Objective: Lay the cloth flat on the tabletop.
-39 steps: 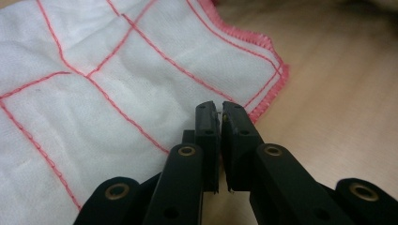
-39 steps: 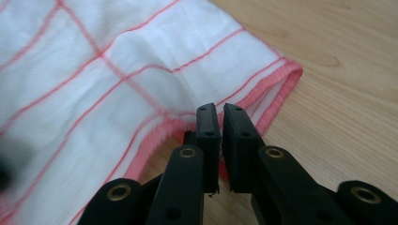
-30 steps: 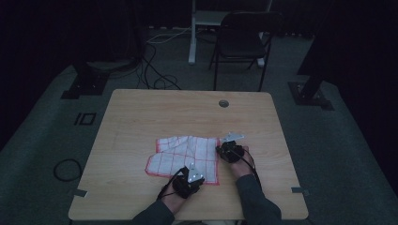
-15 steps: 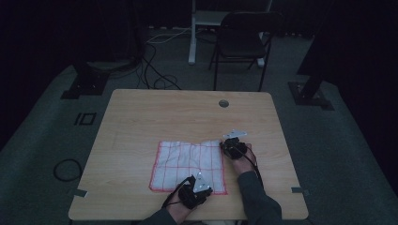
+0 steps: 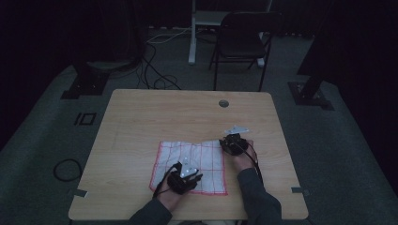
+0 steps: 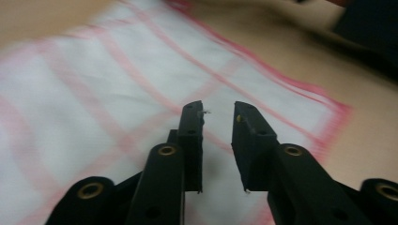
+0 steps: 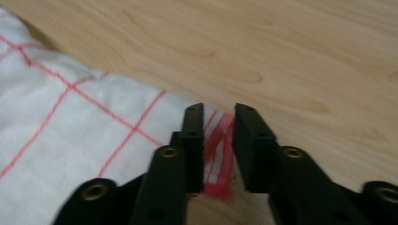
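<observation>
Both claws sit low over the cloth at the near side of the table. Nearest the person, the left gripper (image 5: 191, 175) hovers above the near part of the white square cloth with thin red grid lines and a red fringed border (image 5: 190, 164); in the left gripper view its jaws stand a narrow gap apart with nothing between them, the cloth (image 6: 94, 93) blurred beneath. A little farther off, the right gripper (image 5: 229, 143) is at the cloth's far right corner. In the right gripper view its jaws are drawn close on the red fringed corner (image 7: 219, 154), which bunches up between them.

The cloth lies mostly flat on the pale wooden table (image 5: 155, 117), spread out near the front edge, with a slight dip along its far edge.

The risk, as I judge it, lies in the uneven hold. With one corner pinched and the left claw empty, any pull by the right hand could drag the whole cloth askew or fold it over itself. The fringe is thin, so the pinch may slip off the threads. If the left claw closes where it is, it may take only a loose wrinkle.
</observation>
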Demonstrator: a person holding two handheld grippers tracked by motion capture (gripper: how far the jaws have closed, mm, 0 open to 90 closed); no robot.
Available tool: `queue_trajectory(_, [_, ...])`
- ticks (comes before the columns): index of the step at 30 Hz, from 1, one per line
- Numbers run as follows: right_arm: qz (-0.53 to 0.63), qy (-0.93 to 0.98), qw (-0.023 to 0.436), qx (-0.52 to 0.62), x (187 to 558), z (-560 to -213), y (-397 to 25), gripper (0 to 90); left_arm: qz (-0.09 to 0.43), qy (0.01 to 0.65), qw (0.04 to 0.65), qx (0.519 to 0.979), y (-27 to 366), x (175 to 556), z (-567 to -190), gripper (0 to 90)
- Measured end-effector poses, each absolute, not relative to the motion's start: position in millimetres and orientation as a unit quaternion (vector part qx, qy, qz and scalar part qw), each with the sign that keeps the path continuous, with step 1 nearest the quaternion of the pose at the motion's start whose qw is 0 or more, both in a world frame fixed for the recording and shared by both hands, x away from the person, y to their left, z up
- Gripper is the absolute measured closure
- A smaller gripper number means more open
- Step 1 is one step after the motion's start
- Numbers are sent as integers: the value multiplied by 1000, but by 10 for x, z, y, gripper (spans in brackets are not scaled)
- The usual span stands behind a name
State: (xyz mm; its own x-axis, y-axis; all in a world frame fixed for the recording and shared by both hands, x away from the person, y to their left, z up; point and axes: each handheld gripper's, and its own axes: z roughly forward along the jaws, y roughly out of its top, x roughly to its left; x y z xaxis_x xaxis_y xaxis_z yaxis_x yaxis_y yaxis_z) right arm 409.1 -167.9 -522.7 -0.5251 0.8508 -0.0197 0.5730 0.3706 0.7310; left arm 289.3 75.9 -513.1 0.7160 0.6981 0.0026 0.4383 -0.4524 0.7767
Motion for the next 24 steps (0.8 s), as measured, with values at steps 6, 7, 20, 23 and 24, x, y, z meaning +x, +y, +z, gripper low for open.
queue_trajectory(6, [351, 796, 187, 457, 4193, -5208, -1646, 623, 191, 412, 388, 802, 1181, 3302, -5065, 615])
queue_trajectory(7, [350, 795, 184, 460, 4203, -5211, -1640, 616, 191, 422, 388, 796, 1240, 3360, -5062, 606])
queue_trajectory(20, [358, 780, 150, 491, 4332, -5250, -1668, 562, 178, 499, 402, 747, 1622, 3967, -5162, 508])
queue_trajectory(23, [360, 777, 139, 497, 4338, -5263, -1664, 549, 165, 510, 399, 744, 1631, 4034, -5231, 498])
queue_trajectory(24, [358, 778, 137, 498, 4340, -5273, -1656, 548, 166, 511, 395, 745, 1624, 4046, -5251, 495])
